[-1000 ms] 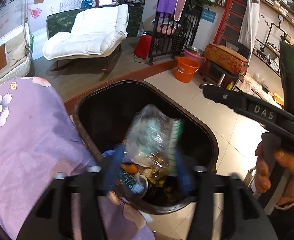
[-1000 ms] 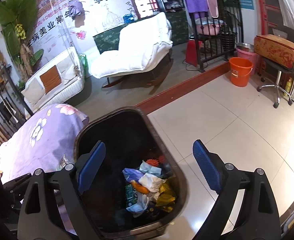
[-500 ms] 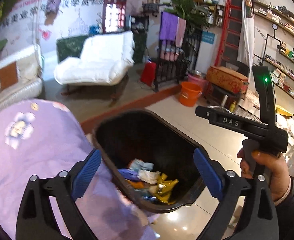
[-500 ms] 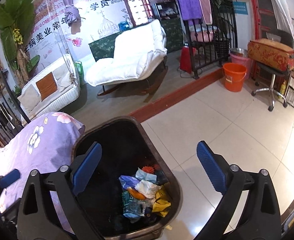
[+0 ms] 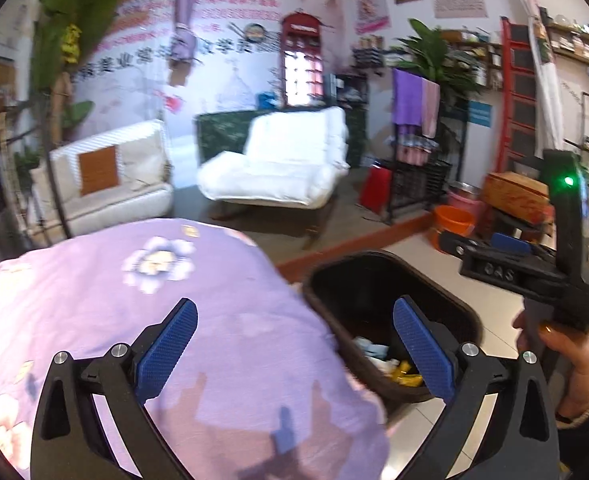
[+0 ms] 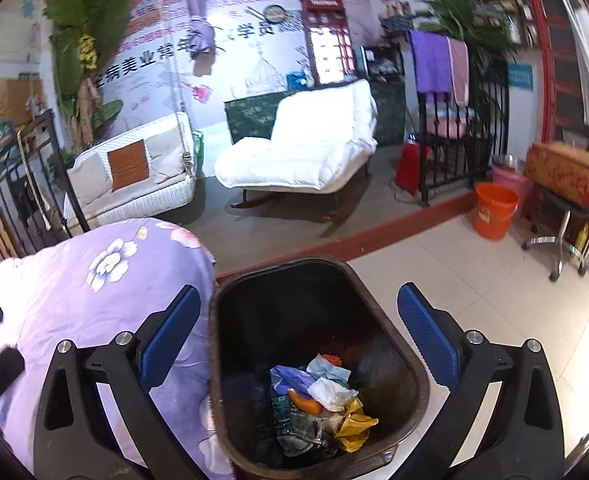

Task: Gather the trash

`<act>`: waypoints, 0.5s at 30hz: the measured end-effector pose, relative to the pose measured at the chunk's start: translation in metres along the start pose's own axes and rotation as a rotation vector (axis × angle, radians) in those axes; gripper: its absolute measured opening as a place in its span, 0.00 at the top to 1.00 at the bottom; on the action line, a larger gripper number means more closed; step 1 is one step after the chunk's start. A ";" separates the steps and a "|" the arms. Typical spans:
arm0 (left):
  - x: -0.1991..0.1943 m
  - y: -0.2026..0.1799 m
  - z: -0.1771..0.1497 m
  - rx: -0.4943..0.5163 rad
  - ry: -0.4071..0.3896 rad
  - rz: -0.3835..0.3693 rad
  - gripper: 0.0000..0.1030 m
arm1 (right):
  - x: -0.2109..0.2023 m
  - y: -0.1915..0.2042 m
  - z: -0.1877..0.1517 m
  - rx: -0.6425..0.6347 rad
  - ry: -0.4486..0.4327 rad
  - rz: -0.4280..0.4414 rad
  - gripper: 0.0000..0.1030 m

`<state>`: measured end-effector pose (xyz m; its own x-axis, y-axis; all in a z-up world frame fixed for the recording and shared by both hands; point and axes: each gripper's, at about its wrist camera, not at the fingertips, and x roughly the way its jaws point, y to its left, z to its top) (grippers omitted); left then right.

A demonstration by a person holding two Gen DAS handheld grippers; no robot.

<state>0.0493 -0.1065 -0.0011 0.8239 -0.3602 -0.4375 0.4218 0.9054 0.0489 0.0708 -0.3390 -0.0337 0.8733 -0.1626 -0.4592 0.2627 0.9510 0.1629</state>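
Tiled floor (image 6: 474, 292) underfoot, with purple flowered cloth (image 6: 106, 292) just left of a dark bin (image 6: 406, 364) holding crumpled trash (image 6: 322, 400) at its bottom. Left gripper (image 5: 294, 340) over the cloth's edge and bin rim, jaws just opened wide and empty; right gripper (image 6: 298, 340) above the bin, jaws likewise just spread, nothing between. Farther off, white chair (image 6: 314, 140), orange bucket (image 6: 494, 212), wall posters.

Trash bin (image 5: 390, 280) near rim hidden behind the left gripper (image 5: 294, 340) finger, its left side covered by purple floral cloth (image 5: 174, 320), wall lettering (image 5: 198, 52) motion-blurred, shelf items (image 5: 582, 44) too small to tell, bin's bottom rim cut off in the right wrist view.
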 end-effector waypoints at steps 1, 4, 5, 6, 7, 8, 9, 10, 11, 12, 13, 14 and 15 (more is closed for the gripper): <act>-0.005 0.005 -0.001 -0.010 -0.007 0.023 0.05 | -0.004 0.007 -0.003 -0.013 -0.008 0.008 0.05; -0.016 0.021 -0.006 -0.052 -0.012 0.082 0.05 | -0.014 0.030 -0.010 -0.047 -0.012 0.038 0.05; -0.020 0.026 -0.008 -0.067 -0.013 0.106 0.05 | -0.017 0.035 -0.012 -0.052 -0.013 0.041 0.05; -0.023 0.031 -0.011 -0.079 -0.016 0.130 0.05 | -0.022 0.041 -0.016 -0.061 -0.019 0.048 0.05; -0.026 0.035 -0.012 -0.086 -0.019 0.148 0.05 | -0.026 0.046 -0.018 -0.069 -0.027 0.056 0.05; -0.031 0.039 -0.015 -0.097 -0.021 0.173 0.05 | -0.030 0.051 -0.020 -0.074 -0.034 0.060 0.05; -0.035 0.044 -0.017 -0.108 -0.022 0.194 0.05 | -0.034 0.057 -0.023 -0.083 -0.035 0.066 0.05; -0.039 0.048 -0.019 -0.117 -0.024 0.207 0.05 | -0.037 0.062 -0.026 -0.098 -0.034 0.079 0.05; -0.044 0.052 -0.021 -0.127 -0.028 0.221 0.05 | -0.041 0.068 -0.028 -0.112 -0.035 0.091 0.05; -0.047 0.056 -0.023 -0.135 -0.030 0.232 0.05 | -0.046 0.073 -0.032 -0.121 -0.042 0.096 0.05; -0.051 0.059 -0.024 -0.144 -0.034 0.248 0.05 | -0.051 0.077 -0.035 -0.126 -0.048 0.100 0.05; -0.054 0.061 -0.025 -0.150 -0.038 0.260 0.05 | -0.056 0.081 -0.037 -0.131 -0.058 0.099 0.05; -0.057 0.065 -0.028 -0.153 -0.040 0.266 0.05 | -0.062 0.084 -0.040 -0.134 -0.069 0.099 0.05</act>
<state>0.0192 -0.0211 0.0023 0.9135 -0.1116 -0.3912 0.1297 0.9914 0.0200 0.0222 -0.2389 -0.0265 0.9197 -0.0796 -0.3845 0.1210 0.9890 0.0846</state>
